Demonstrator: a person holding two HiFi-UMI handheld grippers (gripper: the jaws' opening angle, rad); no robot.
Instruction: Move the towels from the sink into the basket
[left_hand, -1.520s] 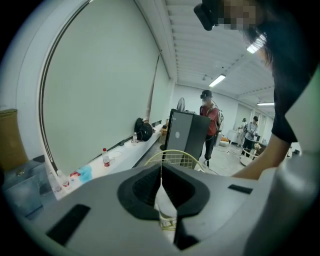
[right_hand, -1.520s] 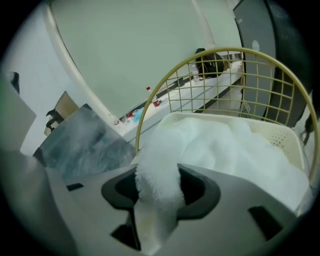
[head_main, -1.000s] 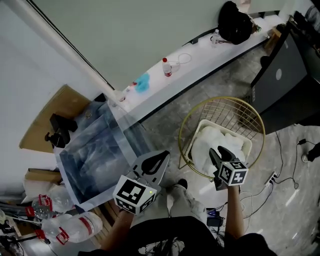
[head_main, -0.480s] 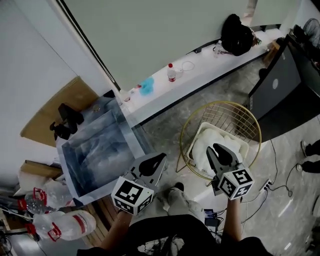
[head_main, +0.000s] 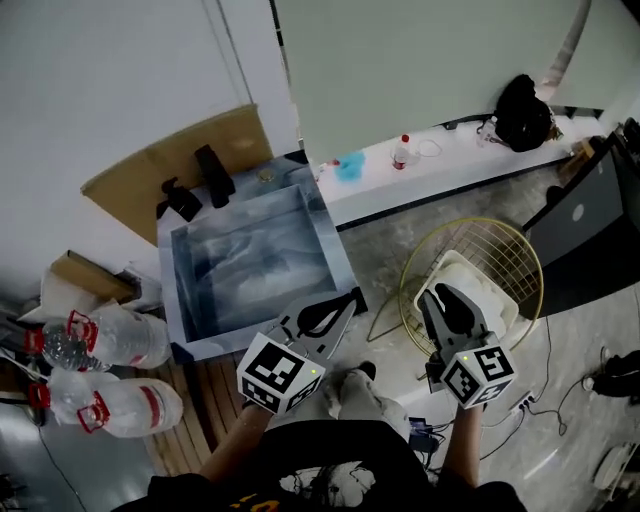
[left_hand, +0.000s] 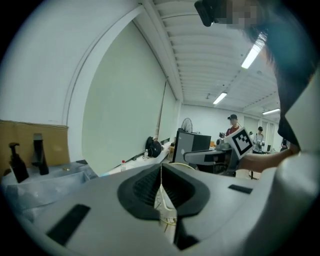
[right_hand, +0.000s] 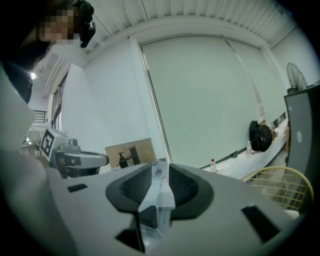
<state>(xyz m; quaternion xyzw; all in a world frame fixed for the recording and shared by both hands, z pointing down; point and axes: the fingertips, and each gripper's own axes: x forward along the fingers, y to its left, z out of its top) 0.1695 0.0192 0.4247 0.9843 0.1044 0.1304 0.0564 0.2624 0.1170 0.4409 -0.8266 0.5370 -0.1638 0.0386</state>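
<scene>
Sink (head_main: 336, 255) sits ahead on the left. Its grey-blue lining is creased and shiny, and no white cloth shows in it, so I cannot tell whether any towels are left there. The gold wire basket (head_main: 492, 245) stands on the floor to the right with the white towels (head_main: 495, 300) heaped inside. The left gripper (head_main: 352, 298) hangs near the sink's front corner, tips closed together with nothing between them. The right gripper (head_main: 441, 292) is over the basket, jaws a narrow way apart and empty. Judgement: the move looks near done or done. Risks: a reach into the sink with the left jaws closed would only push cloth about. A low pinch could snag the lining. A knock from the right gripper could tip the light basket.
</scene>
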